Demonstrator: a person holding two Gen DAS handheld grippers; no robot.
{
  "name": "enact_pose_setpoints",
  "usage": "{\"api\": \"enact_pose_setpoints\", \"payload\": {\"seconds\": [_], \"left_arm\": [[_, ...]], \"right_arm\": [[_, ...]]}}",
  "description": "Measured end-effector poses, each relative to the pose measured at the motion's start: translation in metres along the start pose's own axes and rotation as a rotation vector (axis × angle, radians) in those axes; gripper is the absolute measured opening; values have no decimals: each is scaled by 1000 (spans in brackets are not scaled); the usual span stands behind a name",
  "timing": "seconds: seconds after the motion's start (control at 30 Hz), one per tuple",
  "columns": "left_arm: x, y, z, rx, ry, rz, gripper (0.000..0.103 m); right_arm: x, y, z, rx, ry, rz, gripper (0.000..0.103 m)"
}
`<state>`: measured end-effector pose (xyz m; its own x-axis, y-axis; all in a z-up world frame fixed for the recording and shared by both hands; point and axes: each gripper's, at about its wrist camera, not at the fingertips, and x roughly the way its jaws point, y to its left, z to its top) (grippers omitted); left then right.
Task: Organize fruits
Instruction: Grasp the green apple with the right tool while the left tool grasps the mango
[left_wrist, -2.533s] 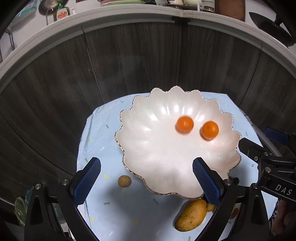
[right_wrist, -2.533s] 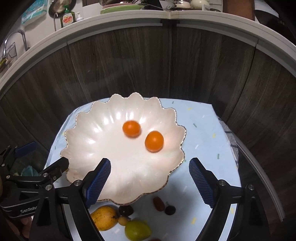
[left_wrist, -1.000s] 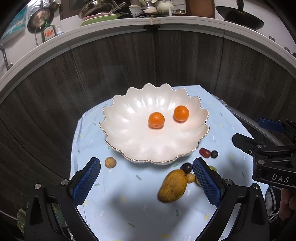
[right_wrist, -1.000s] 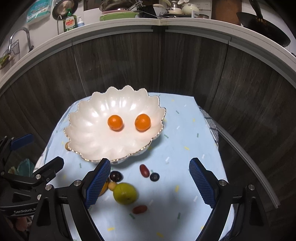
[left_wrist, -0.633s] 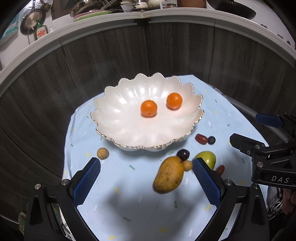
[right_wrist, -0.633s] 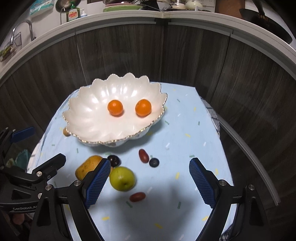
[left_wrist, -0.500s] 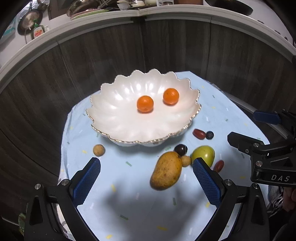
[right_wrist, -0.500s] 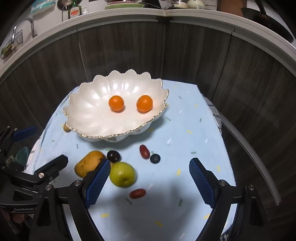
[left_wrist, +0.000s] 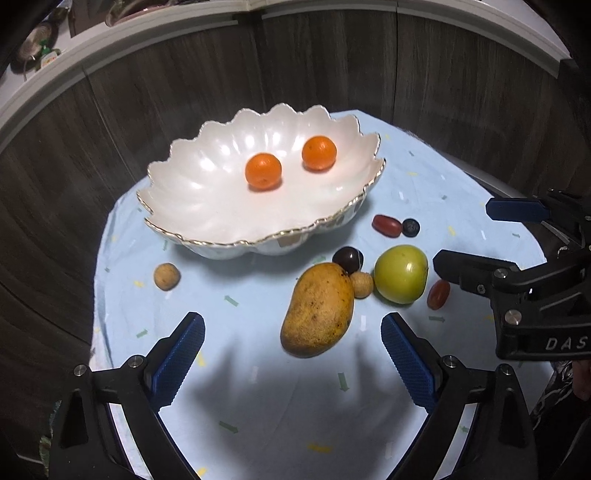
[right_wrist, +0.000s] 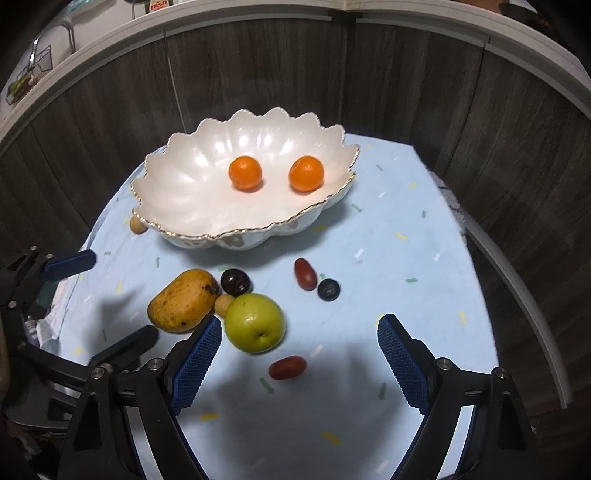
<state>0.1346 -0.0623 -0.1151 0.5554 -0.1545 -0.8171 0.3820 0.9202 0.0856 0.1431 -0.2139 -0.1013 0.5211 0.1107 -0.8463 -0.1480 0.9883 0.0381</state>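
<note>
Fruits such as the mango (left_wrist: 317, 310) and green apple (right_wrist: 255, 322) lie loose on the blue cloth (left_wrist: 258, 406) beside the scalloped bowl (left_wrist: 207, 192), now in reach since we pulled both grippers (left_wrist: 291, 354) (right_wrist: 299, 354) back, jaws spread and empty, ready for another pick

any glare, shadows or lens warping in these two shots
Left wrist view: bright glare streaks on the bowl and the left tool casts a dark shadow on the cloth; fisheye bends the counter edge into an arc. Right wrist view: the same glare on the bowl, a shadow below the right tool, dark vignetted corners.
</note>
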Motion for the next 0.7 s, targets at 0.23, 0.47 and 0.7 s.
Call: {"api": "enact_pose_setpoints", "payload": {"seconds": [0.23,0.47,0.7], "left_arm": [[21,1,-5,-9,41,-20,93],[38,-3,-9,-1,72,-35,87],[48,1,-10,-16,83,-50,81]], "right_arm": [[15,7,1,-8,28,31,87],[31,10,4,-5,55,55,86],[47,10,3,9,90,84,76]]}}
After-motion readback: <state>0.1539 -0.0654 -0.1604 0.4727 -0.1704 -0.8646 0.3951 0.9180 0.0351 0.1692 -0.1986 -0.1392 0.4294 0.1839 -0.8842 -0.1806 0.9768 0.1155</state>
